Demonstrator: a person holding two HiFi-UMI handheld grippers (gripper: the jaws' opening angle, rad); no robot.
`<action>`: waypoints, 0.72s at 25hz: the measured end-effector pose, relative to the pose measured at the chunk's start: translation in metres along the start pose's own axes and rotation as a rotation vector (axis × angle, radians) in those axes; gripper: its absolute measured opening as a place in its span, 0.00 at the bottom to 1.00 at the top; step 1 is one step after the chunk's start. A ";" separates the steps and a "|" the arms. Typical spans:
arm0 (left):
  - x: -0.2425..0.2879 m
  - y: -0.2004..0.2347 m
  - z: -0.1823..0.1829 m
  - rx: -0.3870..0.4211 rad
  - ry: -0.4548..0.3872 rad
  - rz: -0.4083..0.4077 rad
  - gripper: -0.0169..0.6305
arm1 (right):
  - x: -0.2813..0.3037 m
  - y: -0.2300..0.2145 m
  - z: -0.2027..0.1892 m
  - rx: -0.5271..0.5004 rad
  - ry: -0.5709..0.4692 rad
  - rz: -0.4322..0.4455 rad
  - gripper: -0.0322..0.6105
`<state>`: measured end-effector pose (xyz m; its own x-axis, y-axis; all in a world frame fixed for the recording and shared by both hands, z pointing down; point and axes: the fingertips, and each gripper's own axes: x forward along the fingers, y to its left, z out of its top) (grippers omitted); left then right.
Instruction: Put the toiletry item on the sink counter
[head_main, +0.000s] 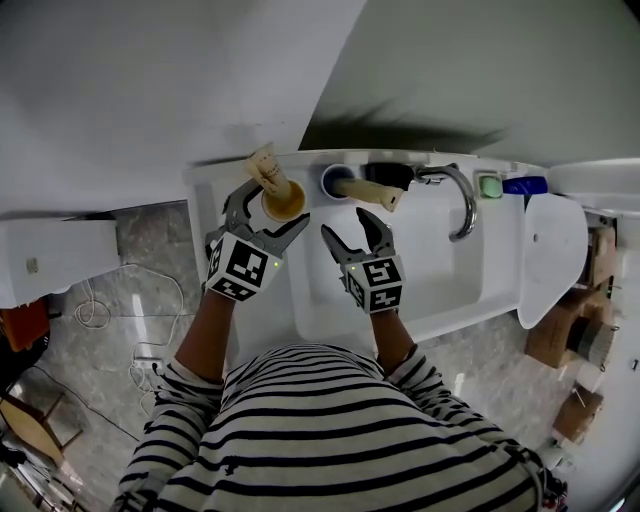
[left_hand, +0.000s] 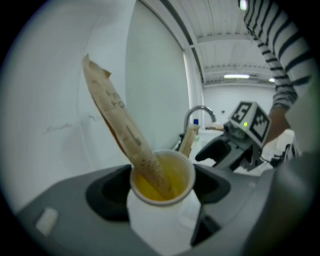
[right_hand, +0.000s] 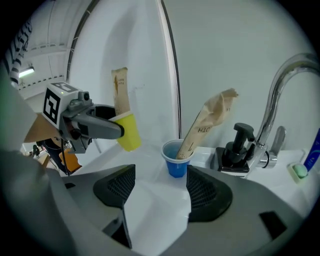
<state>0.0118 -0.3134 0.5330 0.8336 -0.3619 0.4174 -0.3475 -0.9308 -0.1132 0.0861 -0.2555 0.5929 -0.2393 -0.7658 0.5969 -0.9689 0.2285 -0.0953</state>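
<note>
My left gripper (head_main: 275, 208) is shut on a yellow cup (head_main: 283, 200) at the white sink counter's (head_main: 215, 190) back left corner. A tan toiletry packet (head_main: 268, 168) stands slanted in that cup. In the left gripper view the cup (left_hand: 162, 182) fills the gap between the jaws, with the packet (left_hand: 122, 130) leaning up to the left. The right gripper view shows the yellow cup (right_hand: 126, 131) tilted above the counter. My right gripper (head_main: 347, 225) is open and holds nothing. Just beyond it a blue cup (right_hand: 176, 157) with a second tan packet (right_hand: 207, 122) stands on the counter.
A chrome faucet (head_main: 462, 200) arches over the basin (head_main: 450, 280), with a black pump dispenser (right_hand: 237, 145) beside it. A green soap piece (head_main: 489, 186) and a blue item (head_main: 525, 185) lie at the back right. A wall rises behind the counter.
</note>
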 end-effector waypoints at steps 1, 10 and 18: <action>0.005 0.000 -0.004 0.005 0.003 -0.006 0.60 | -0.001 -0.001 0.000 0.003 0.000 -0.002 0.53; 0.033 0.003 -0.044 0.014 0.053 0.001 0.60 | -0.008 -0.009 0.000 0.004 0.004 -0.024 0.53; 0.050 0.004 -0.070 0.007 0.069 0.030 0.60 | -0.016 -0.008 0.003 0.006 0.005 -0.024 0.52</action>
<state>0.0220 -0.3315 0.6161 0.7915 -0.3853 0.4745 -0.3686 -0.9201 -0.1323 0.0973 -0.2467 0.5822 -0.2159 -0.7683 0.6026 -0.9746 0.2067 -0.0857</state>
